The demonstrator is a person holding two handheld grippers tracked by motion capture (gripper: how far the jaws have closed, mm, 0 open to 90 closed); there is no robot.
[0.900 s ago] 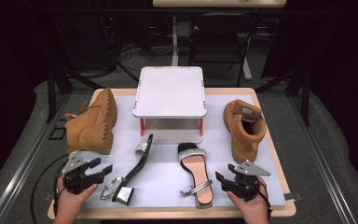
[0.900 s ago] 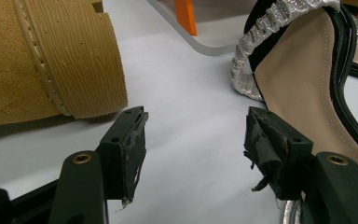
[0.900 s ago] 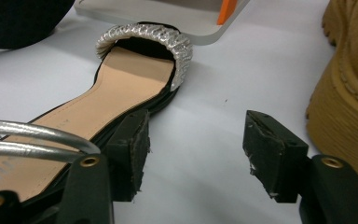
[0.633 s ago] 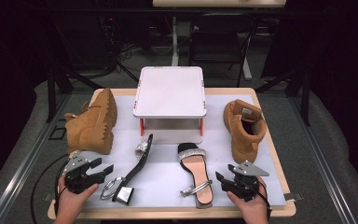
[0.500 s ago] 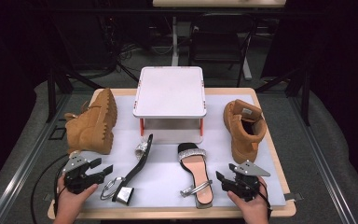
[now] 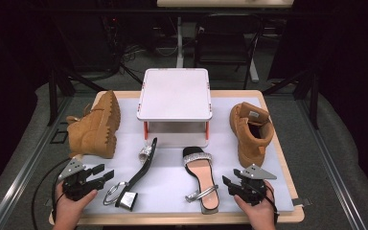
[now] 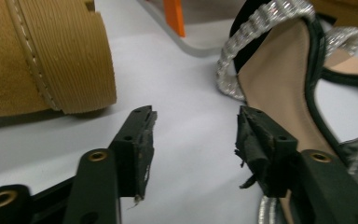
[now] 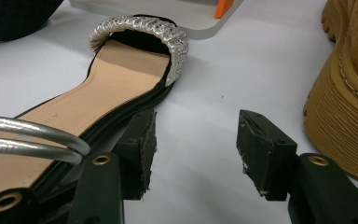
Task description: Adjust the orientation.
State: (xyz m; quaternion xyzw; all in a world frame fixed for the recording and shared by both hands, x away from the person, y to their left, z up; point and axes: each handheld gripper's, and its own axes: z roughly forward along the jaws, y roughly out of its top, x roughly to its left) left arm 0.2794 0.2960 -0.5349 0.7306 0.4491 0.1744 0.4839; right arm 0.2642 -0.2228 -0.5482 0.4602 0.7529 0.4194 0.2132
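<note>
left gripper (image 6: 106,175) spread, empty, low beside tipped sandal (image 6: 138,175) | right gripper (image 6: 226,183) spread, empty, just beside flat sandal (image 6: 200,176) | tan boots (image 6: 95,128) farther back on worktop (image 6: 268,143), flanking white stand (image 6: 175,93)

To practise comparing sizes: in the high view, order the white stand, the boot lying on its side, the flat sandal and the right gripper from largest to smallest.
1. White stand
2. Boot lying on its side
3. Flat sandal; long but narrow, so only unsurely ahead of the next
4. Right gripper, nearest the camera
</note>
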